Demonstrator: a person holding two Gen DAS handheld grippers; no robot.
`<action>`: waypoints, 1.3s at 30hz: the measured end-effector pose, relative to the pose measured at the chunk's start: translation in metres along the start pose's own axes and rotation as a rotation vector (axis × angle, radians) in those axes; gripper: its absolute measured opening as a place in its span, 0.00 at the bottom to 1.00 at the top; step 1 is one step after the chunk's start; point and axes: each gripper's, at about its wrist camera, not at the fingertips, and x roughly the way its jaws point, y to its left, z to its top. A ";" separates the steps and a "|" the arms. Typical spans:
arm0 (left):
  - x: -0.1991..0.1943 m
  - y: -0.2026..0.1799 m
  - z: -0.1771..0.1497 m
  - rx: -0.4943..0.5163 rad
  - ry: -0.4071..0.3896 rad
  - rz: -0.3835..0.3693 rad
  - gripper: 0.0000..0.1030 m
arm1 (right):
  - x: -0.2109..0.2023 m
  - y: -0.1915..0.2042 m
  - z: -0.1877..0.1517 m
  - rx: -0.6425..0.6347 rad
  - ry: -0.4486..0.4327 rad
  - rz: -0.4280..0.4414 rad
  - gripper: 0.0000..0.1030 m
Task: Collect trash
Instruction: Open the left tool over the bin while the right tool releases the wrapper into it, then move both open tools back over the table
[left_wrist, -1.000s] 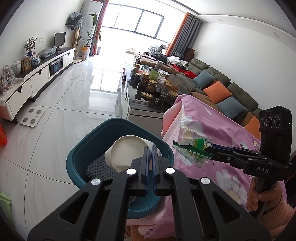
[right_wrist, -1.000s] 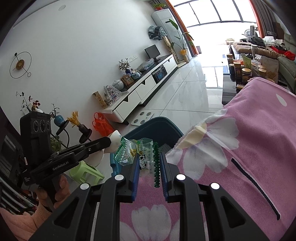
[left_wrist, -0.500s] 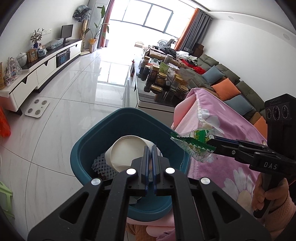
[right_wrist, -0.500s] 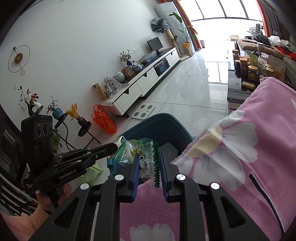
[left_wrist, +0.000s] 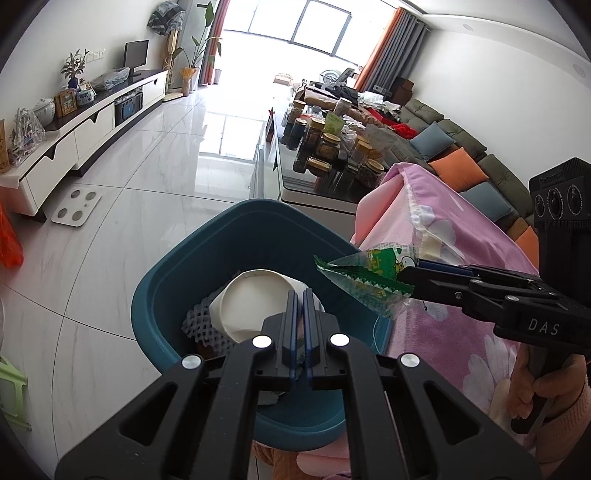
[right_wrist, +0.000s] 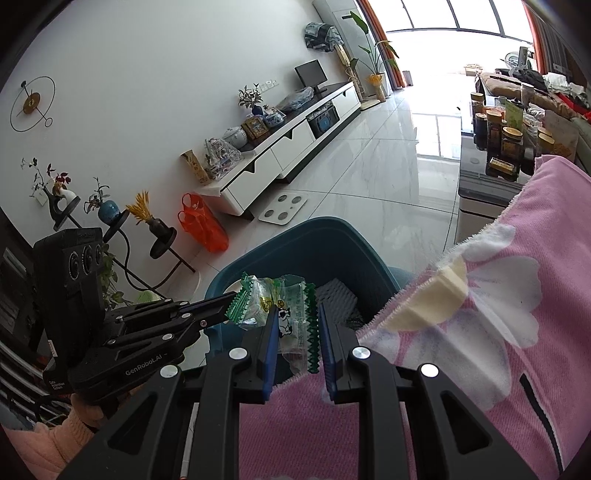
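1. The right hand-held gripper (right_wrist: 295, 325) grasps a green-and-clear snack wrapper (right_wrist: 284, 306), pinched between its blue pads.
2. The wrapper hangs over the near right rim of the teal bin (left_wrist: 177, 266), beside the pink flowered blanket (left_wrist: 461, 240).
3. The left hand-held gripper (left_wrist: 301, 306) is clenched with nothing between its fingers, poised above the bin.
4. Inside the bin lie a white paper bowl (left_wrist: 251, 299) and white foam netting (left_wrist: 195, 325).
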 end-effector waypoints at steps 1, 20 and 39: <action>0.002 0.001 0.000 -0.001 0.003 0.000 0.03 | 0.002 0.000 0.001 0.000 0.004 -0.004 0.19; 0.012 0.005 0.001 -0.039 0.004 0.012 0.25 | 0.014 -0.008 0.012 0.041 0.018 -0.038 0.41; -0.039 -0.147 -0.032 0.270 -0.074 -0.273 0.66 | -0.154 -0.059 -0.064 0.125 -0.267 -0.156 0.48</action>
